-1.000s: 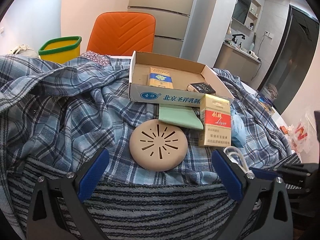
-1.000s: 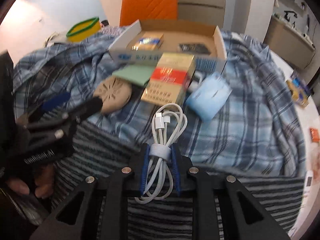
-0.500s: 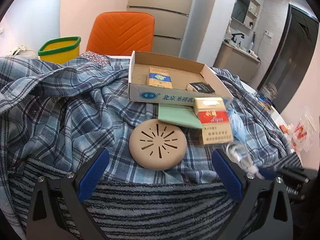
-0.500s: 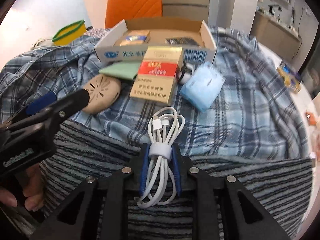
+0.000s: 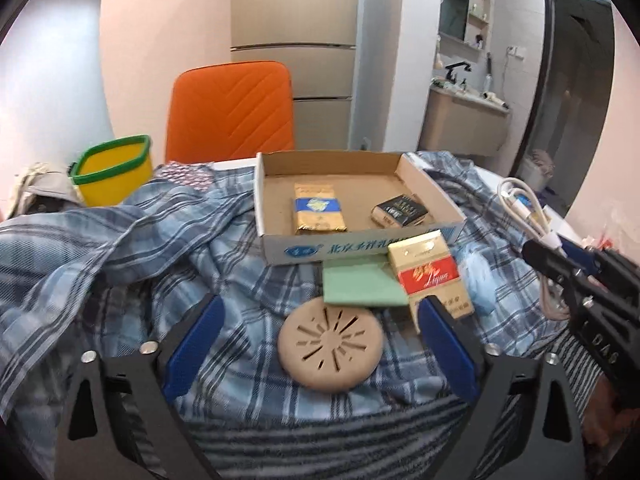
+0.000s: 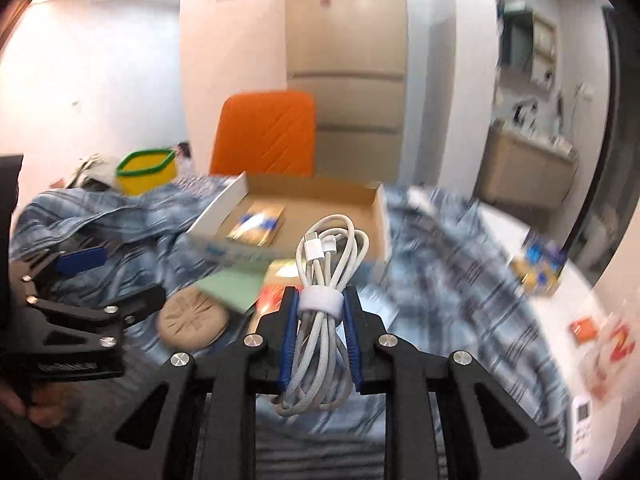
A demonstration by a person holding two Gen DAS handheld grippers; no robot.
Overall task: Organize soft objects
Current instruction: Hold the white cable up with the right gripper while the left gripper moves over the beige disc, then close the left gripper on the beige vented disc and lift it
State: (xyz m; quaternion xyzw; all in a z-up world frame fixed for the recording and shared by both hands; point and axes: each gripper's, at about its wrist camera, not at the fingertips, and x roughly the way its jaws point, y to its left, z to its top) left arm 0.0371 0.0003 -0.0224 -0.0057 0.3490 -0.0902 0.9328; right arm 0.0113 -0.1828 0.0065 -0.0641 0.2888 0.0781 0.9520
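Observation:
My right gripper (image 6: 320, 300) is shut on a coiled white cable (image 6: 328, 248) with a white strap, held in the air before the cardboard box (image 6: 216, 212). The left wrist view shows that gripper (image 5: 560, 264) and the cable (image 5: 520, 204) at the right. My left gripper (image 5: 320, 312) hovers low over the plaid shirt (image 5: 140, 260), its jaws closing. A tan slotted disc (image 5: 330, 344) lies between its blue pads (image 5: 192, 344), clear of both. Behind the disc lie a green pad (image 5: 360, 284), a red and cream pack (image 5: 430, 276) and a blue pouch (image 5: 476, 280).
The box (image 5: 276, 216) holds a gold pack (image 5: 318, 208) and a black pack (image 5: 400, 210). A striped towel (image 5: 320, 440) covers the near edge. A yellow tub with a green rim (image 5: 114, 176) and an orange chair (image 5: 230, 108) stand behind. Small packets (image 6: 536, 268) lie on the table at right.
My right gripper has lifted the cable off the shirt and tipped upward. The left gripper has risen a little and its jaws have narrowed slightly around the disc.

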